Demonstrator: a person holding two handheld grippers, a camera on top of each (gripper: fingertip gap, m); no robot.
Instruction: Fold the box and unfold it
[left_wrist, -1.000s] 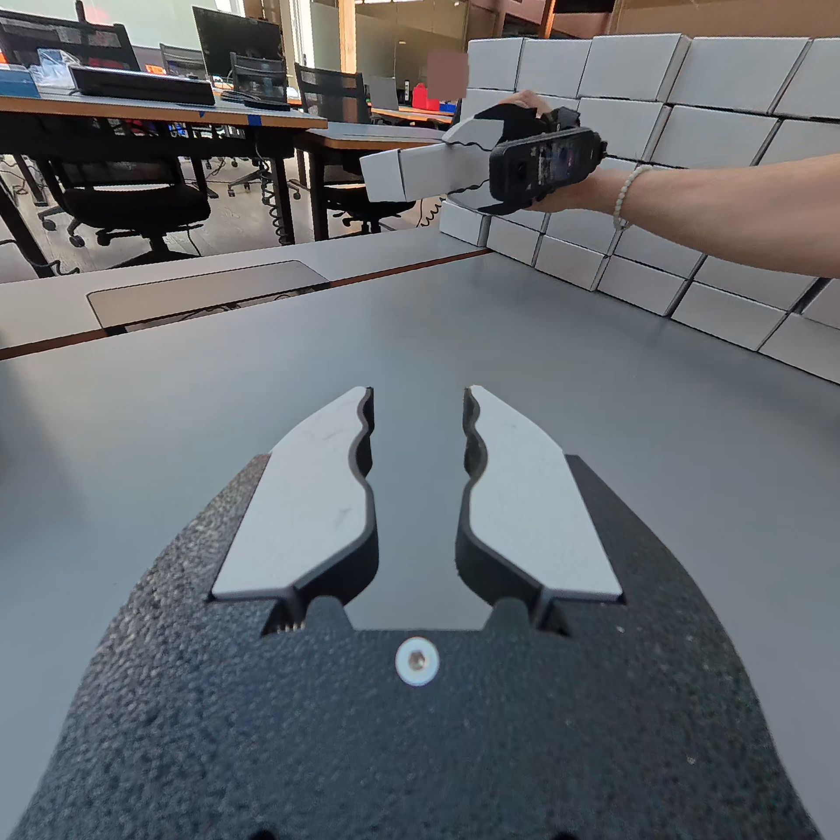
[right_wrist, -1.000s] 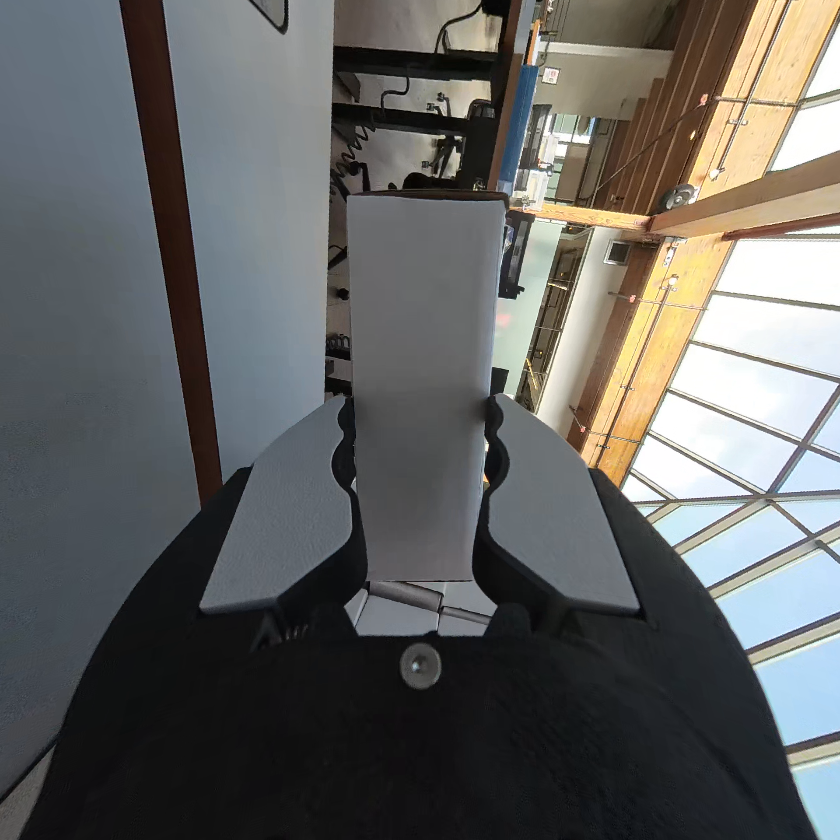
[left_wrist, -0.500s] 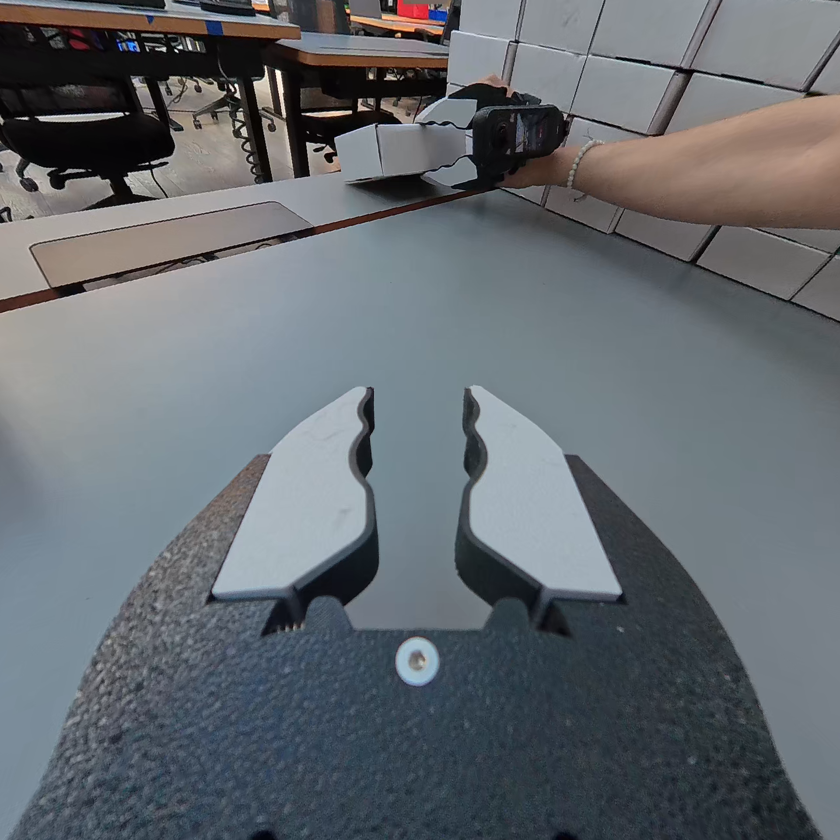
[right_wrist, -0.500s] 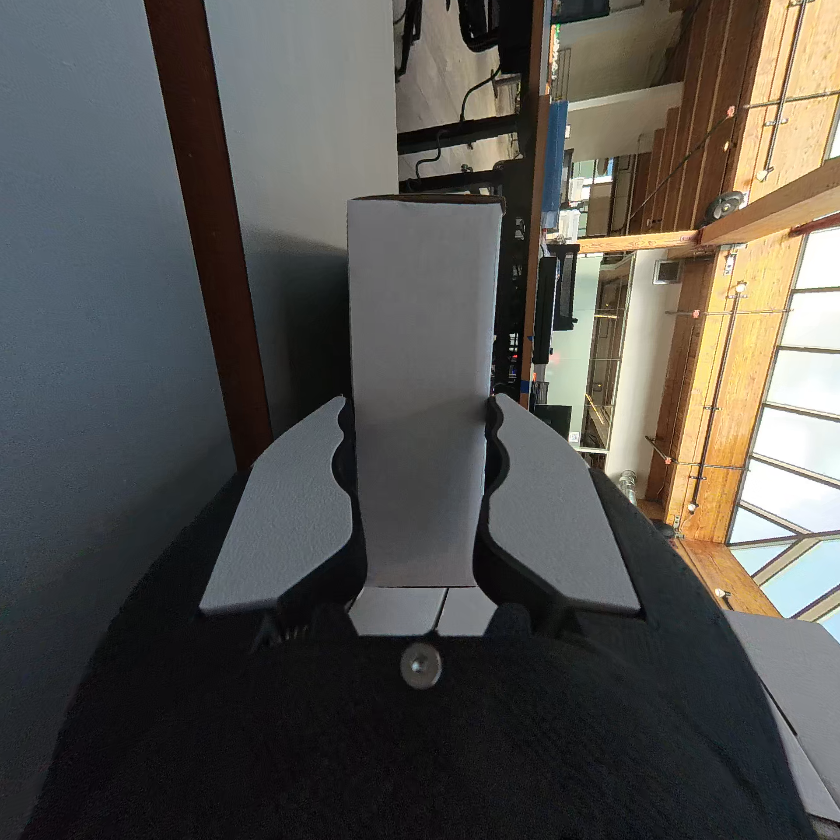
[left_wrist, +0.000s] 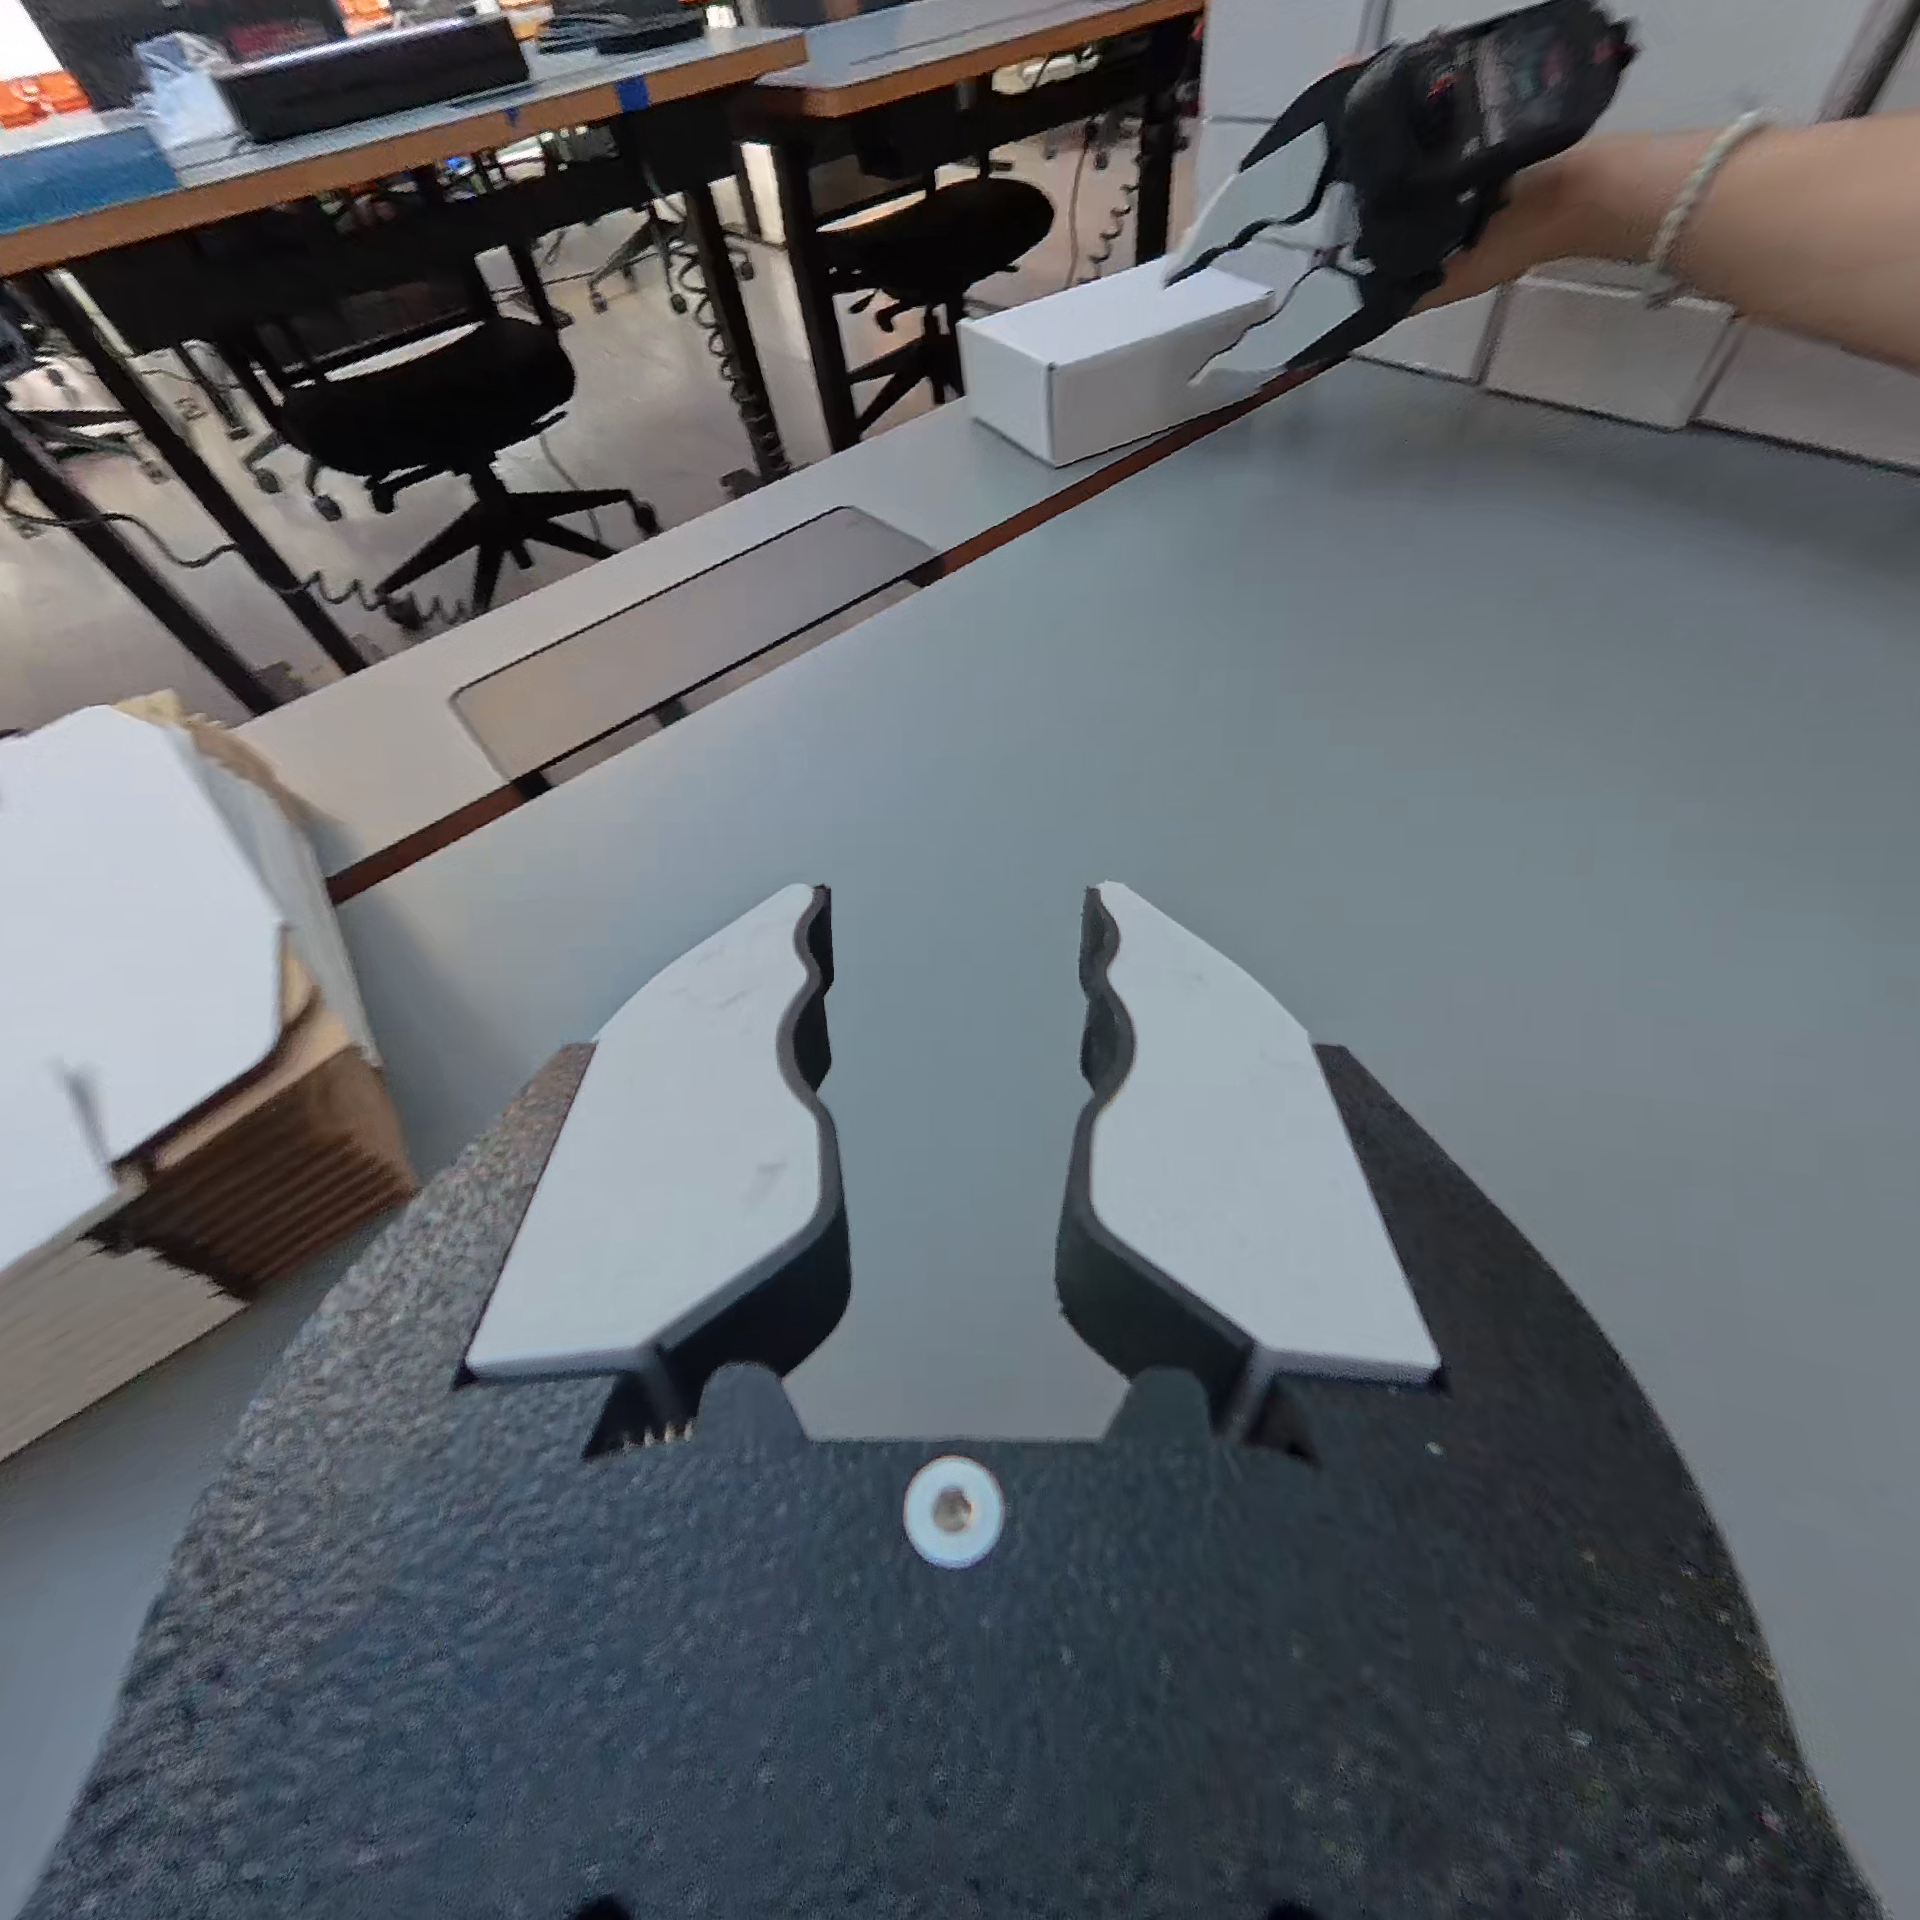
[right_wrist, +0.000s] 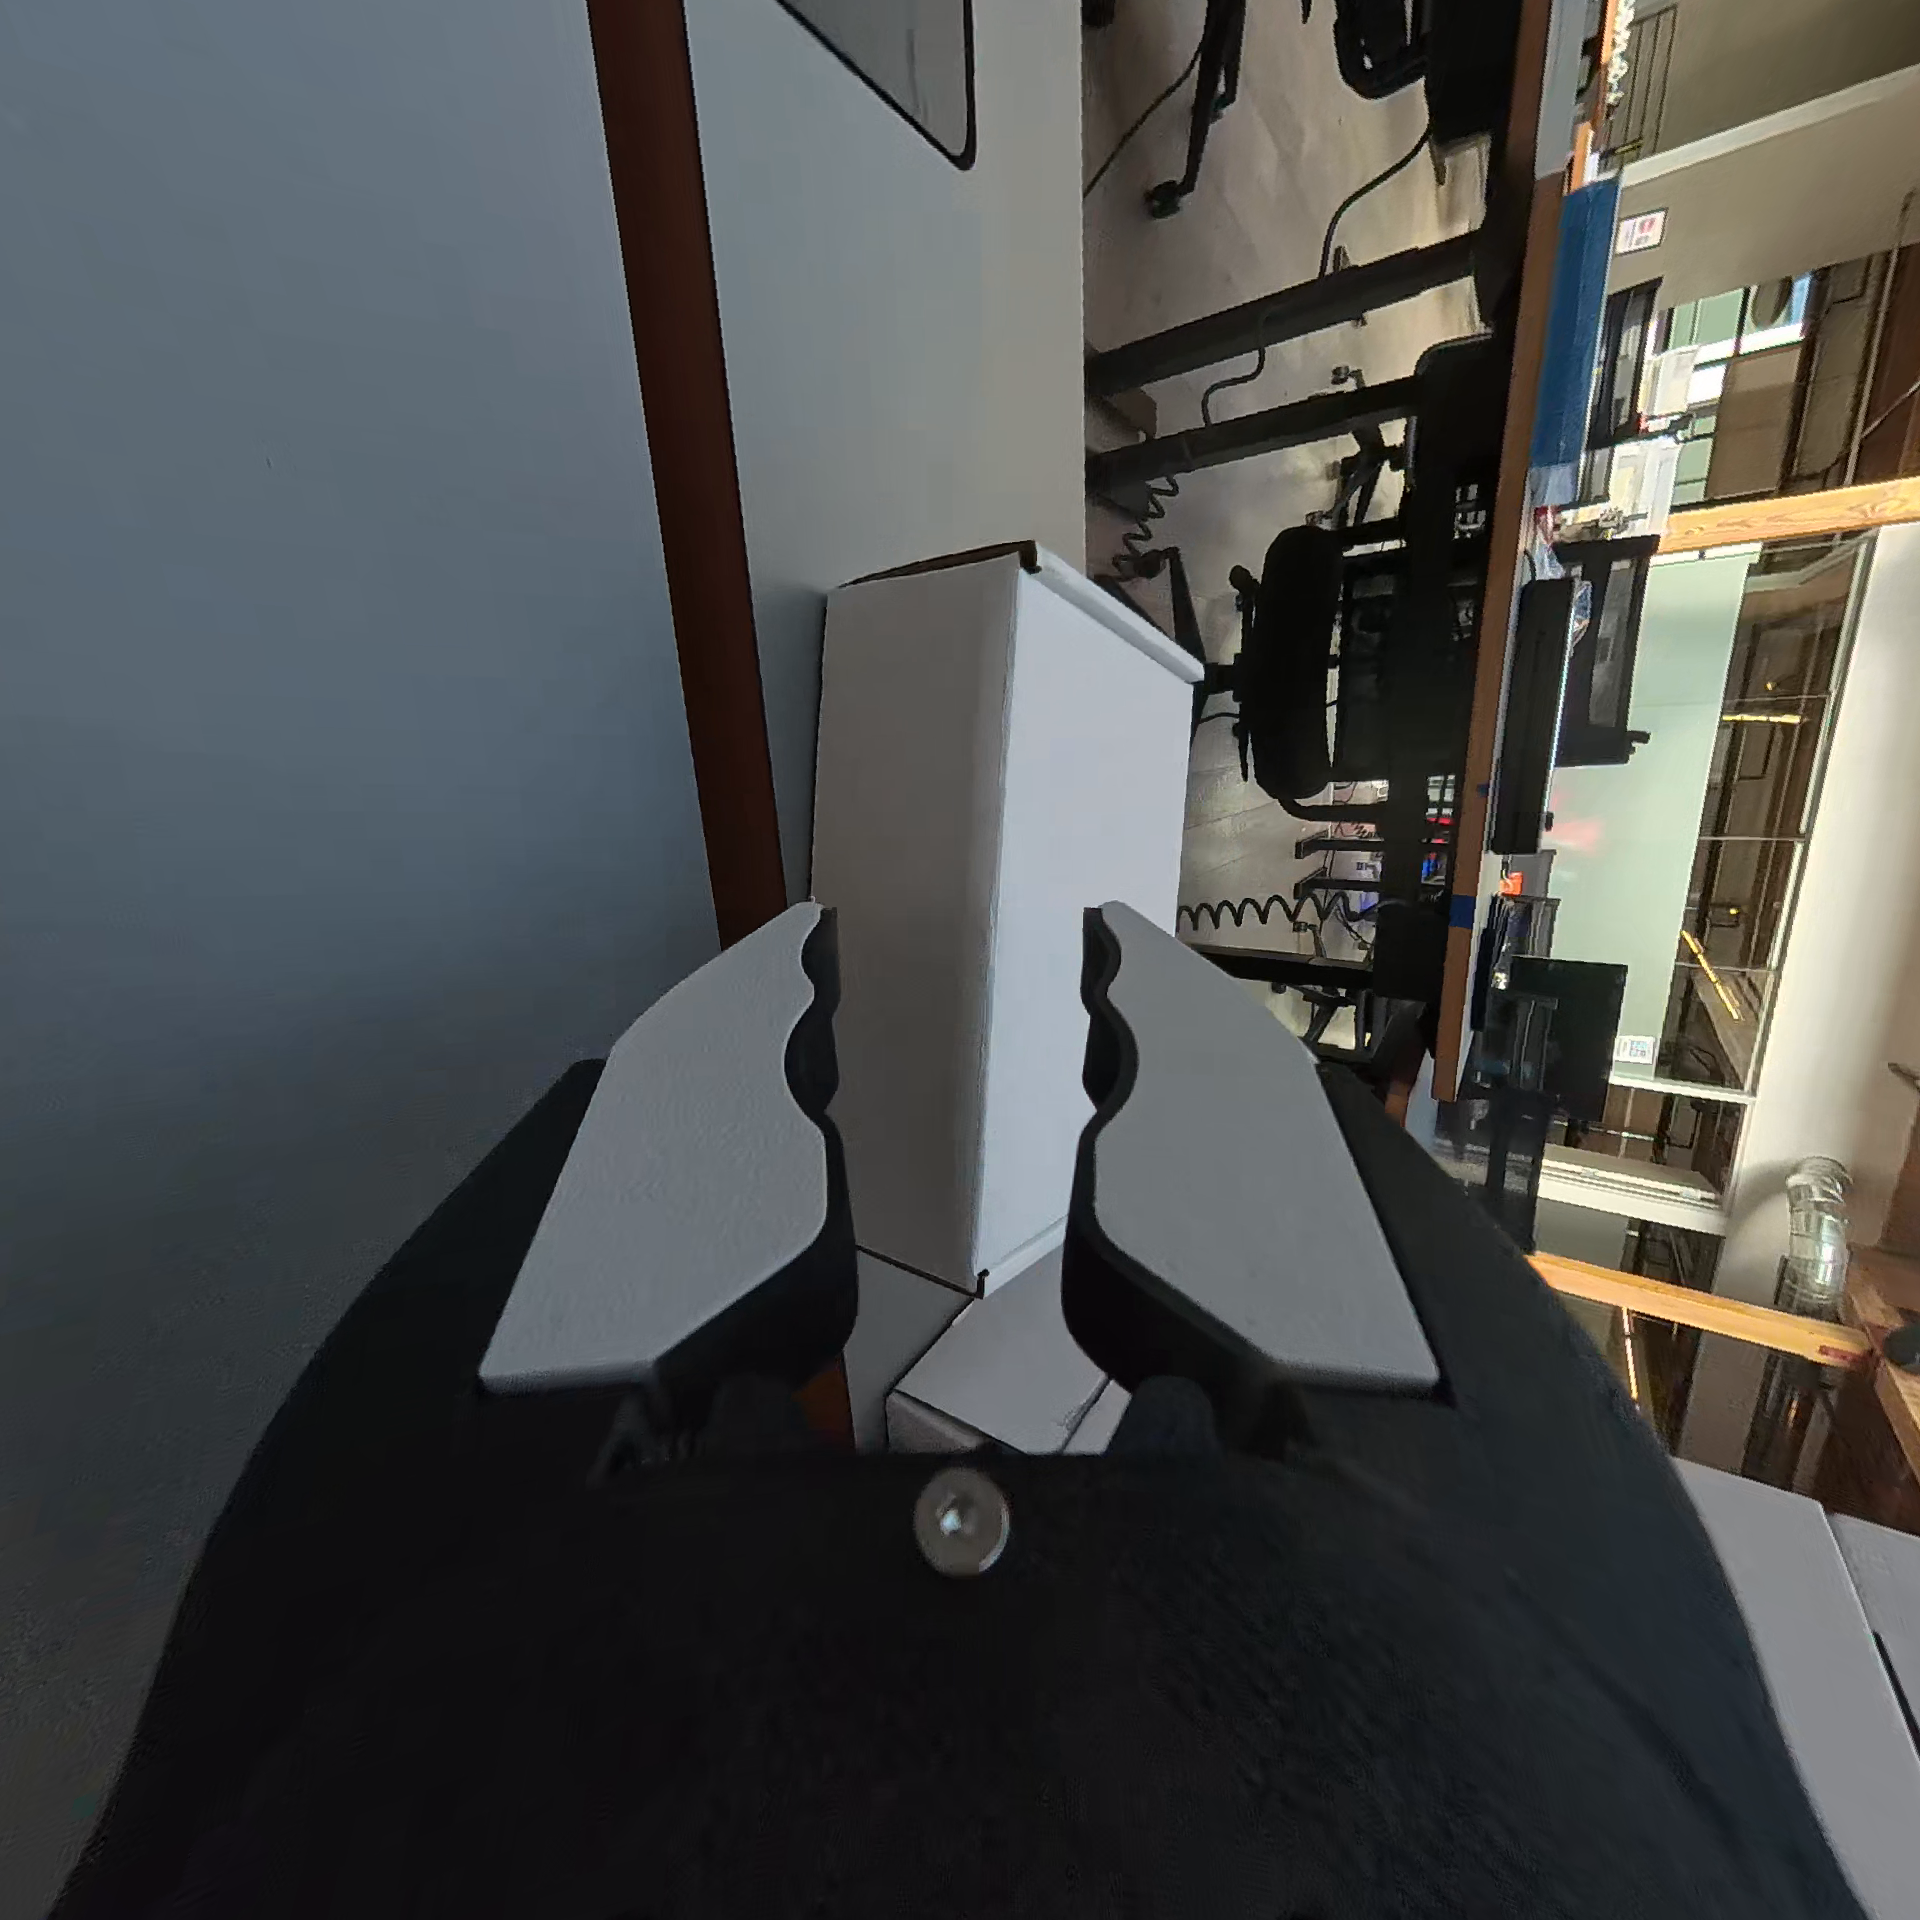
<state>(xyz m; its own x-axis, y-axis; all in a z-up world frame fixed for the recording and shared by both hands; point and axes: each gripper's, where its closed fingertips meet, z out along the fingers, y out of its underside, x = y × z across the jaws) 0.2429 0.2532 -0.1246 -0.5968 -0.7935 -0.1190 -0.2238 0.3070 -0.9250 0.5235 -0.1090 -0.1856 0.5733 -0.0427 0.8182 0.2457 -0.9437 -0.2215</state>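
R claw (right_wrist: 956, 997) was apart, nothing clamped; folded white box (right_wrist: 997, 914) lay beyond the gap btw its fingers, not gripped. In L wrist view the box (left_wrist: 1112, 364) sat flat on the far desk strip (left_wrist: 727, 623) past the brown seam, closed, long side down. R claw (left_wrist: 1262, 281) hung just above the box's right end w/ tips spread; contact w/ the box cannot be told, view blurred there. Person's hand (left_wrist: 1538, 208) behind it, bead bracelet (left_wrist: 1704, 197) on the wrist

L claw (left_wrist: 956, 935) was apart too, empty, over bare grey desk (left_wrist: 1351, 779), well apart from the box. Couldn't tell if it touched the desk

Stack of flat unfolded box blanks (left_wrist: 125, 987) at the L edge of the desk. Wall of folded white boxes (left_wrist: 1610, 343) behind the R arm. Office chairs (left_wrist: 436, 416) + other desks in the bkgd
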